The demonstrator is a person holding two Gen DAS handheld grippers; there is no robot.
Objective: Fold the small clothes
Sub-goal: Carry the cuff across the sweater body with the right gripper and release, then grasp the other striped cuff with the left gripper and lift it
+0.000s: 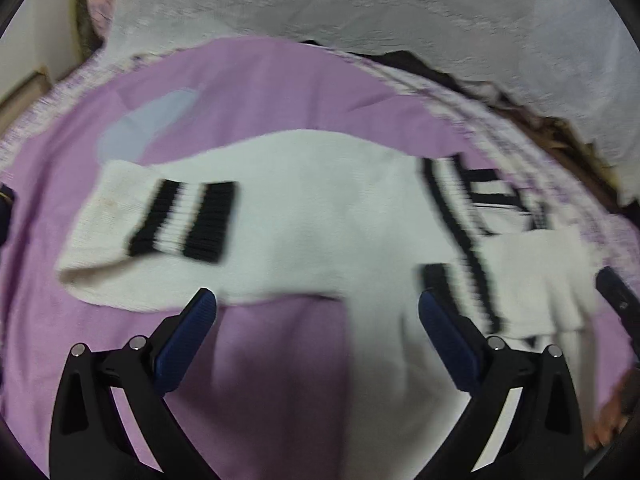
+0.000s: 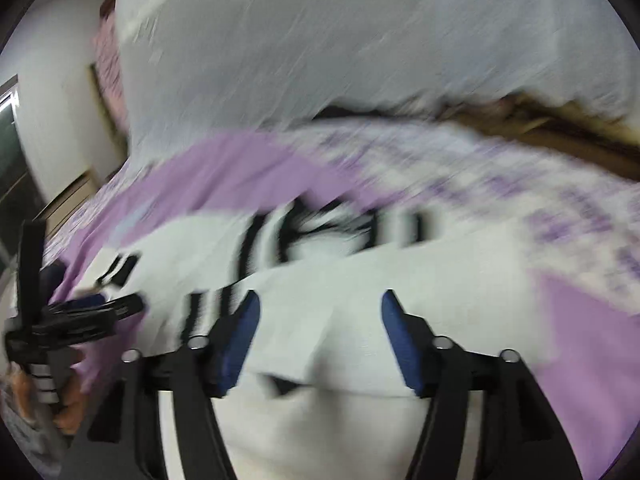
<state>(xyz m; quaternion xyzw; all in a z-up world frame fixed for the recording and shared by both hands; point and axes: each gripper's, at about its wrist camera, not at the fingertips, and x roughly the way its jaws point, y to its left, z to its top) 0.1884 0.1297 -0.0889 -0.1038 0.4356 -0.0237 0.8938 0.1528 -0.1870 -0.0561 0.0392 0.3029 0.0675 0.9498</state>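
Now, over on the left, the left gripper [image 1: 317,304] hangs above the purple bedsheet [image 1: 280,92], tilted down at it, its blue-padded fingers [image 1: 188,340] spread wide with nothing between them but sheet and the near hem of the garment. That garment is a small white sweater [image 1: 320,216] with black stripes, lying flat across the bed. Its left sleeve is turned in over the body, so the black-and-white striped cuff [image 1: 188,220] sits on the white knit. Moving right, the striped neckline [image 1: 452,200] shows, badly blurred. At the far right edge of that view there's a dark bit of the other tool and a sliver of a hand [image 1: 608,420].

From the right side, the right gripper [image 2: 320,312] is over the white knit, fingers [image 2: 400,344] apart, no cloth pinched between them; whether the tips touch the fabric I can't tell through the blur. The left gripper shows at that view's left edge, held in a hand [image 2: 68,404]. Beyond the sheet, a rumpled white blanket [image 2: 360,40] is heaped along the far side.
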